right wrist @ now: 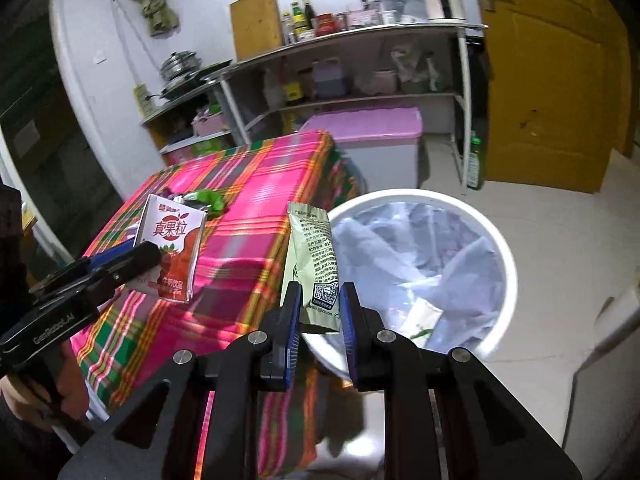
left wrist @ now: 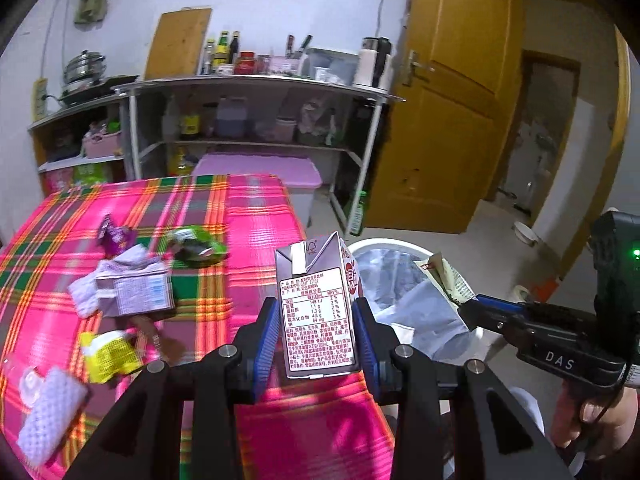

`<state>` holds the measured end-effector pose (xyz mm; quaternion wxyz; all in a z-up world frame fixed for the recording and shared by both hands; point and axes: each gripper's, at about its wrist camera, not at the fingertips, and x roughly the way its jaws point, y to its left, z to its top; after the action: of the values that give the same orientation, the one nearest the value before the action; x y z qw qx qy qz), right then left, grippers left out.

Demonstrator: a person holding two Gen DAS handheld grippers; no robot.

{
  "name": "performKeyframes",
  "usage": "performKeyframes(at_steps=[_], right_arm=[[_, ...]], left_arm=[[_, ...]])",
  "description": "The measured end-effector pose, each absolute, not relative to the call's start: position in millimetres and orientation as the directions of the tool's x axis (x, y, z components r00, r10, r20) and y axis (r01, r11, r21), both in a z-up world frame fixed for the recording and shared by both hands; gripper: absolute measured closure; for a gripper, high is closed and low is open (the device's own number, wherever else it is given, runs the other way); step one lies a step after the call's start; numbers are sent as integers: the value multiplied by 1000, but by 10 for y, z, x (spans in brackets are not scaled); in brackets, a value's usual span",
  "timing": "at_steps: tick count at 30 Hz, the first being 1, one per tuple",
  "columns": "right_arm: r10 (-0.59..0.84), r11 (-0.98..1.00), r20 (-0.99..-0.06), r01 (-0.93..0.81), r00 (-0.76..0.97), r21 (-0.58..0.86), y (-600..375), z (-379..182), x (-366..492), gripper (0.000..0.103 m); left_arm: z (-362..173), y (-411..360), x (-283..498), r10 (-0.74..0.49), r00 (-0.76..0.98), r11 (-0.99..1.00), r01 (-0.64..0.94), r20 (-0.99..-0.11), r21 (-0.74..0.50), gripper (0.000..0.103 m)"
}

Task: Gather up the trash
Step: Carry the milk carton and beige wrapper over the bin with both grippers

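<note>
My left gripper (left wrist: 316,340) is shut on a small drink carton (left wrist: 318,304), held upright above the table's right edge; the carton also shows in the right wrist view (right wrist: 172,248). My right gripper (right wrist: 320,320) is shut on a pale green sachet (right wrist: 314,264), held over the near rim of the white bin (right wrist: 496,240) lined with a clear bag. The sachet (left wrist: 448,280) and right gripper (left wrist: 480,312) show over the bin (left wrist: 384,244) in the left wrist view. More trash lies on the pink plaid table (left wrist: 256,216): a flattened carton (left wrist: 136,292), green wrapper (left wrist: 196,244), purple wrapper (left wrist: 114,236), yellow wrapper (left wrist: 108,354).
A white foam net (left wrist: 52,408) and tissue (left wrist: 86,296) lie at the table's left. A metal shelf (left wrist: 256,84) with bottles stands behind, a pink-lidded box (left wrist: 260,168) under it. A yellow door (left wrist: 448,100) is to the right. The floor around the bin is tiled.
</note>
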<state>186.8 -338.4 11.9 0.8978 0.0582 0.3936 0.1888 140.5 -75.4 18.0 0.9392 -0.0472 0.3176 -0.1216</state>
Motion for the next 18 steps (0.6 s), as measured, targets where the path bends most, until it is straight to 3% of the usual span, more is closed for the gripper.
performKeyframes(at_steps=[18], right_arm=[[317,948,-739,-175,595,266,-3791,-238,2060,83]], left_arm=[[-129,-1367,1877,-342,684,937,296,-645,-183,65]])
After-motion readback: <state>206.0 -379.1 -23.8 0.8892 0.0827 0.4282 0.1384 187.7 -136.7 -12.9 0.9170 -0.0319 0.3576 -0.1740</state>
